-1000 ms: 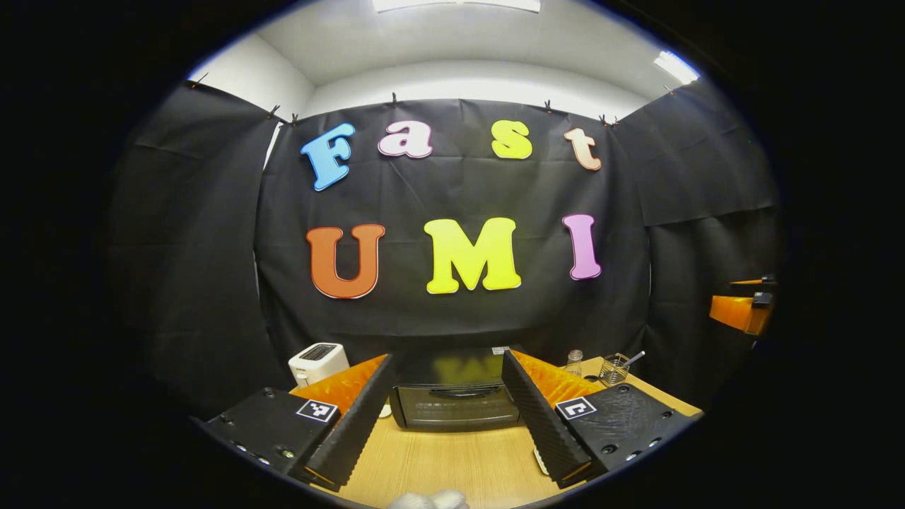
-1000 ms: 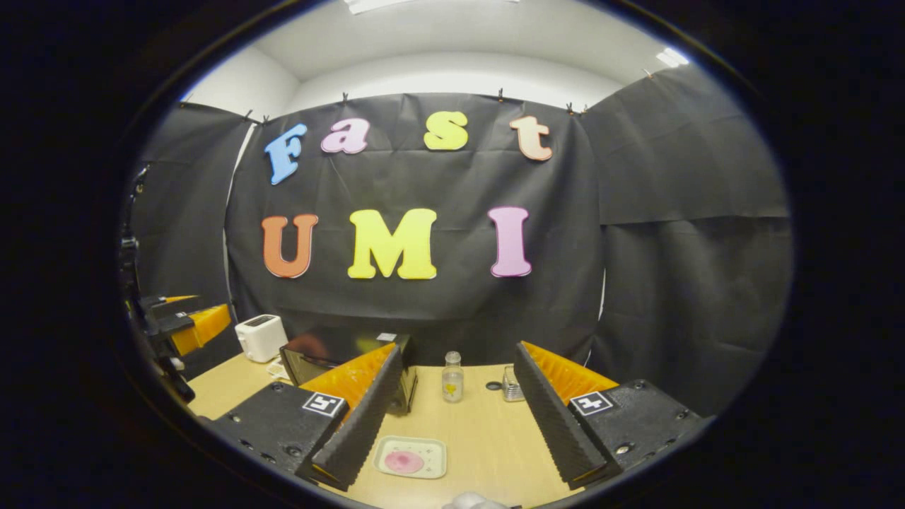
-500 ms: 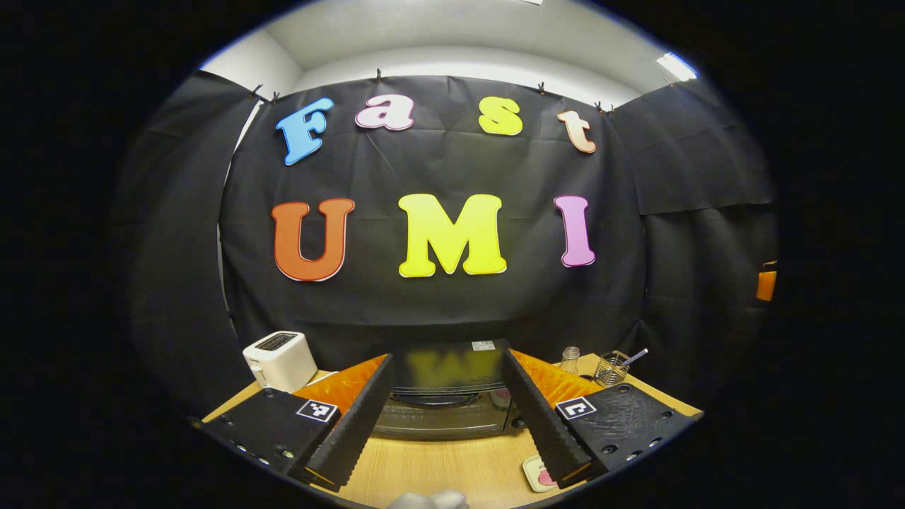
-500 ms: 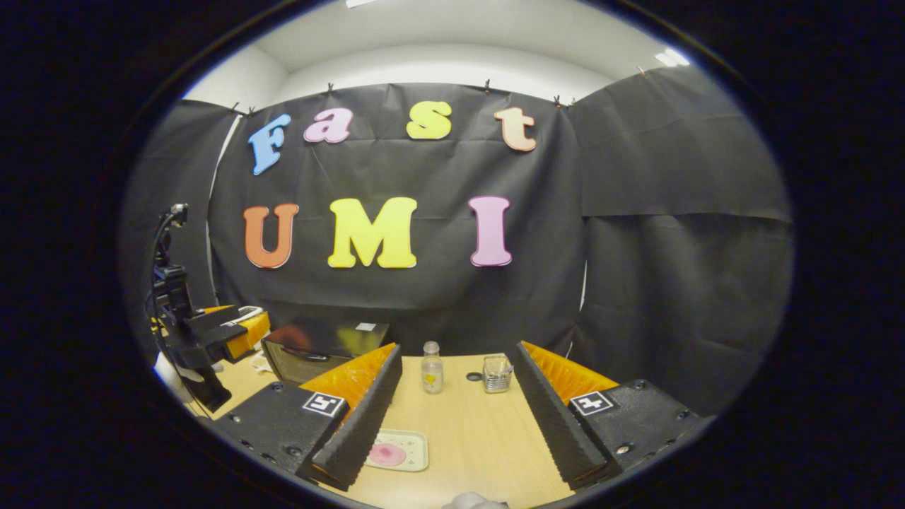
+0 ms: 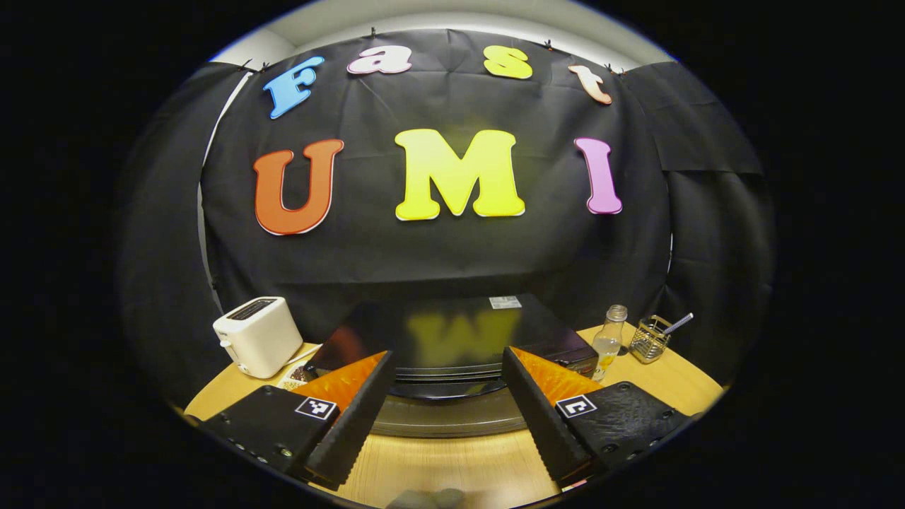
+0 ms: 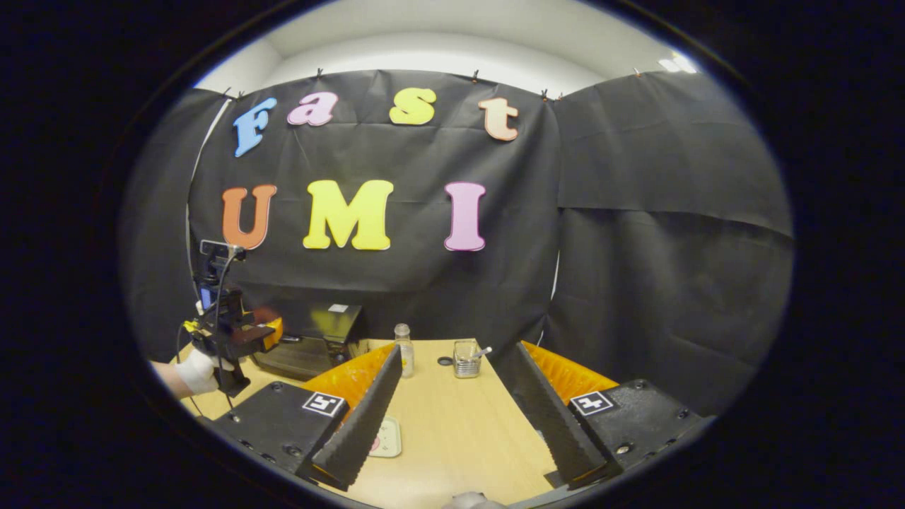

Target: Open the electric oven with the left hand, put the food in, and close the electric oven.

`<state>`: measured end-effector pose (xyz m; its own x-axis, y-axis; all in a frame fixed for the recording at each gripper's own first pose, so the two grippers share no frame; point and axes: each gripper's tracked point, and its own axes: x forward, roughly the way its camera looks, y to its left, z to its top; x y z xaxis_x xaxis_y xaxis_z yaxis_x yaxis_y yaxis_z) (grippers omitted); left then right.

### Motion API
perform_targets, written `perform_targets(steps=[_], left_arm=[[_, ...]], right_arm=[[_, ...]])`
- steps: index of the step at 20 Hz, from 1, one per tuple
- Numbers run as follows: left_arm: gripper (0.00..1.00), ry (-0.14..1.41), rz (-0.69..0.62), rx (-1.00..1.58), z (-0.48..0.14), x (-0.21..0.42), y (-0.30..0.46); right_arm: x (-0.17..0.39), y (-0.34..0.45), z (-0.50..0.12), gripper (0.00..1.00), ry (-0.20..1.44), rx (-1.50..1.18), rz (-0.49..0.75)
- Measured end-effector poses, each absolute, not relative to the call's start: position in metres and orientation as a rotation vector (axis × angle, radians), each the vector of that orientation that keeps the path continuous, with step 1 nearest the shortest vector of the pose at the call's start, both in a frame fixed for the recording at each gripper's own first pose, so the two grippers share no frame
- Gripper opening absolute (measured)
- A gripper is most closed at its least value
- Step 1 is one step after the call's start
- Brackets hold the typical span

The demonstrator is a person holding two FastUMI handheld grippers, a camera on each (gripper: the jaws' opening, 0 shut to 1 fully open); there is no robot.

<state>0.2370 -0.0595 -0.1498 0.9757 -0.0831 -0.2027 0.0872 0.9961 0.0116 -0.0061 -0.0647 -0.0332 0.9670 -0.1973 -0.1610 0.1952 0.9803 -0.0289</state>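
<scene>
**A:** Where's the oven now?

**B:** The black, glossy-topped electric oven (image 5: pixel 452 332) sits at the back of the pale wooden table (image 5: pixel 452 466), dead ahead of the left gripper (image 5: pixel 447 371). A second ago it was a small box well ahead of the fingers; now its top spreads wide between them and the curved dark handle (image 5: pixel 445 390) lies just past the tips. The left gripper has closed in fast and dropped toward the door's upper edge.

**B:** In the right gripper view you can see it too, held by a white-gloved hand (image 6: pixel 196 373) right at the oven's front.

**A:** Tongs?

**B:** Left fingers spread wide, nothing between them, not yet on the handle. The right gripper (image 6: pixel 452 367) is likewise spread and empty, hanging over the table.

**A:** So the door?

**B:** It looks closed. I'd judge the reach is nearly over and the next step is to take the handle and pull down.

**A:** And the food?

**B:** A small pale square plate with a pink piece on it (image 6: pixel 387 438), on the table beside the right gripper's left finger, half hidden by it.

**A:** Anything else about?

**B:** A white toaster (image 5: pixel 256 336) left of the oven; a small clear bottle (image 5: pixel 609 338) and a wire holder (image 5: pixel 650 339) to its right, apart from the door's swing, I'd say.
</scene>
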Motion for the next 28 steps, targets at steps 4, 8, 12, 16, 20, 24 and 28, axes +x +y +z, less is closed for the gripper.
perform_targets(steps=[4,8,12,16,20,24,28], left_arm=[[0.97,0.252,-0.078,0.038,-0.178,0.255,-0.062],[0.97,0.244,-0.074,0.033,-0.18,0.261,-0.062],[0.97,0.267,-0.074,0.02,-0.183,0.255,-0.061],[0.97,0.278,-0.078,0.027,-0.184,0.241,-0.061],[0.97,0.288,-0.09,0.028,-0.191,0.214,-0.062],[0.97,0.333,-0.097,0.022,-0.208,0.185,-0.059],[0.97,0.365,-0.097,0.024,-0.229,0.157,-0.058]], right_arm=[[-0.016,-0.067,-0.038,1.0,0.182,-0.015,-0.218],[-0.017,-0.068,-0.044,0.96,0.194,-0.003,-0.229],[-0.02,-0.068,-0.047,1.0,0.2,0.008,-0.224],[-0.02,-0.065,-0.048,1.0,0.204,0.015,-0.212],[-0.032,-0.06,-0.052,0.97,0.206,0.021,-0.193],[-0.038,-0.053,-0.058,0.97,0.227,0.028,-0.166],[-0.042,-0.048,-0.063,0.96,0.238,0.026,-0.148]])
